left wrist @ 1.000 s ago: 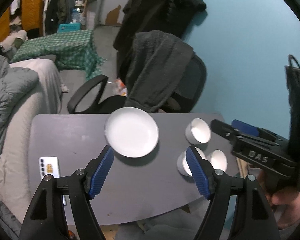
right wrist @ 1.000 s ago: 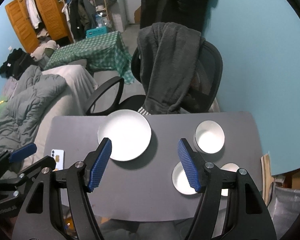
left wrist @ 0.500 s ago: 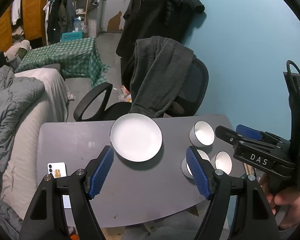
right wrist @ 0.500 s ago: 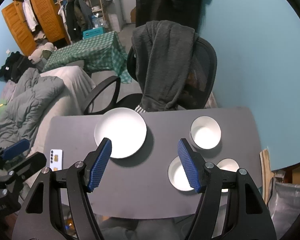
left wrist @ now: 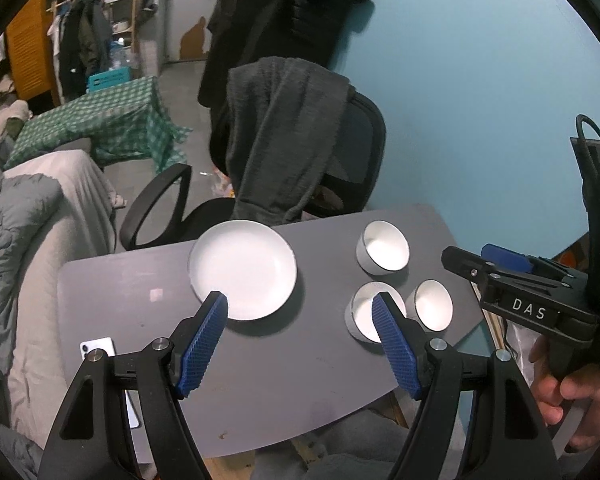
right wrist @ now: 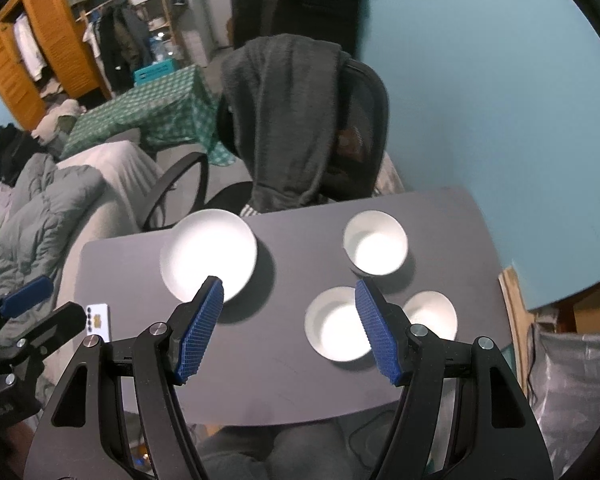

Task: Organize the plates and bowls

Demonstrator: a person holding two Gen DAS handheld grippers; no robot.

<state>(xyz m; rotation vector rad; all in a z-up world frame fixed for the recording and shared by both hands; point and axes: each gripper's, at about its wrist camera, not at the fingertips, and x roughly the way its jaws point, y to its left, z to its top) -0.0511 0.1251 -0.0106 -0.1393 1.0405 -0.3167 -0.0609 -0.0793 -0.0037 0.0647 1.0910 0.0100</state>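
Observation:
A white plate (left wrist: pixel 243 269) (right wrist: pixel 208 254) lies on the grey table (left wrist: pixel 260 360) (right wrist: pixel 280 360) toward its far left. Three white bowls stand at the right: a far one (left wrist: pixel 383 246) (right wrist: pixel 375 243), a near middle one (left wrist: pixel 366 312) (right wrist: pixel 334 328) and a small near right one (left wrist: pixel 432 304) (right wrist: pixel 436 314). My left gripper (left wrist: pixel 302 338) is open and empty, high above the table's near half. My right gripper (right wrist: pixel 290 328) is open and empty, also high above the table. The right gripper also shows at the right of the left wrist view (left wrist: pixel 500 258).
A white phone (left wrist: pixel 98 350) (right wrist: pixel 98 318) lies at the table's near left corner. A black office chair (left wrist: pixel 300 152) (right wrist: pixel 300 120) draped with a dark grey garment stands behind the table. A bed with grey bedding (left wrist: pixel 28 240) is at the left.
Both grippers have shifted over the table. In the right wrist view the dishes have moved up and right. All dishes lie where they were; both grippers stay open.

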